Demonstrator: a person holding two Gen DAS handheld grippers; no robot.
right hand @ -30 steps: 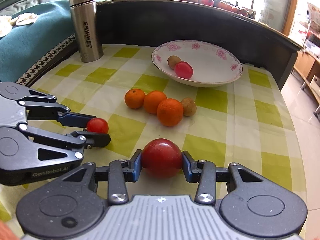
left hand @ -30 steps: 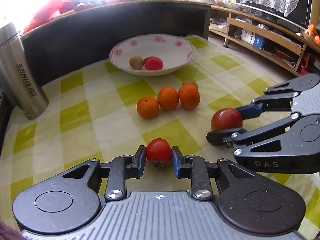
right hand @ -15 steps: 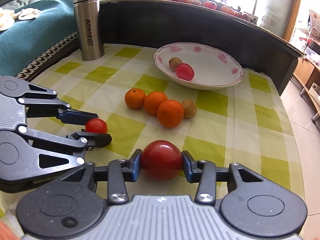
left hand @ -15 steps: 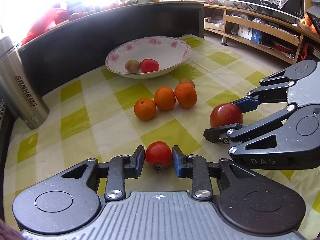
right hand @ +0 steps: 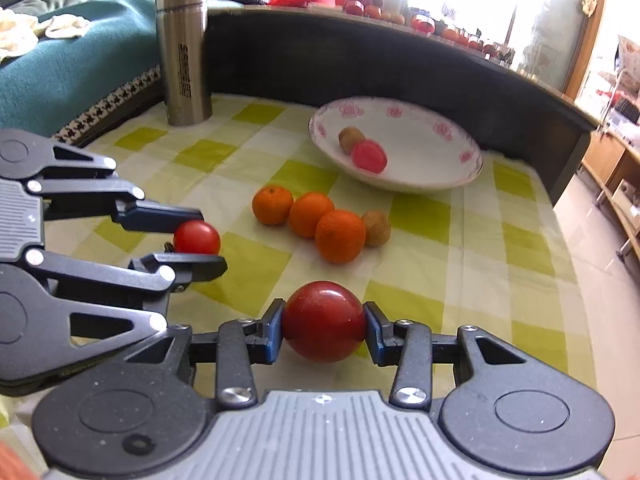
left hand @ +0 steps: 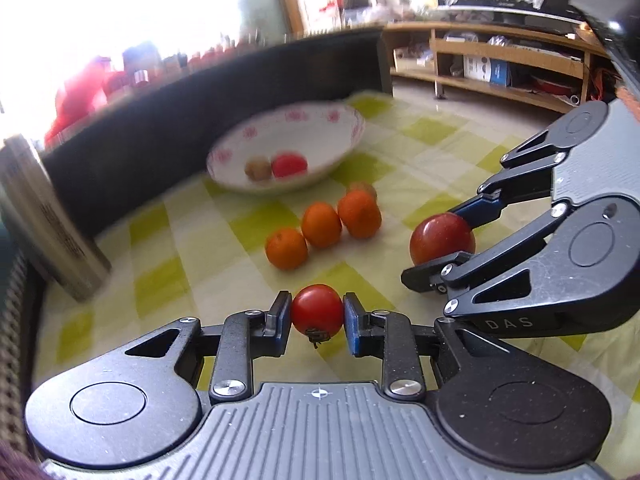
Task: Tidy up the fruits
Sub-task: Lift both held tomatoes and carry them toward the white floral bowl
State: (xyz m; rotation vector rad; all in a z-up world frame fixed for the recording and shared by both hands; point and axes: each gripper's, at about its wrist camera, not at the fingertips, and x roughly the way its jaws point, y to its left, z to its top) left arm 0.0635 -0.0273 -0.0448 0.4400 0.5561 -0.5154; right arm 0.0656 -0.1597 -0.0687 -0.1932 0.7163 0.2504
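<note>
L gripper (left hand: 317, 322) is clamped on a small tomato (left hand: 317, 309), bottom centre of the left wrist frame, pads on its sides, stem end pointing down toward the cloth. It's near round, so no real long axis; stem-to-tip line runs roughly vertical. Next right in that frame, R gripper (left hand: 446, 246) pinches a bigger dark red fruit (left hand: 442, 239), mid right, also round w/ no axis to speak of.

Right wrist view, left to right: steel flask (right hand: 185, 54) upper left, three oranges (right hand: 308, 220) in a touching row at centre w/ a kiwi (right hand: 377, 228) against the last one, flowered bowl (right hand: 396, 144) upper right holding a kiwi and a red fruit side by side.

Step looks like carry both to the bowl. Doing it well, imo: keep squeeze light on the tomato as the skin splits easily, pass above the oranges, go in low over the near rim, let go onto bare bowl floor & not on top of the fruit there, one gripper at a time so they don't clash
</note>
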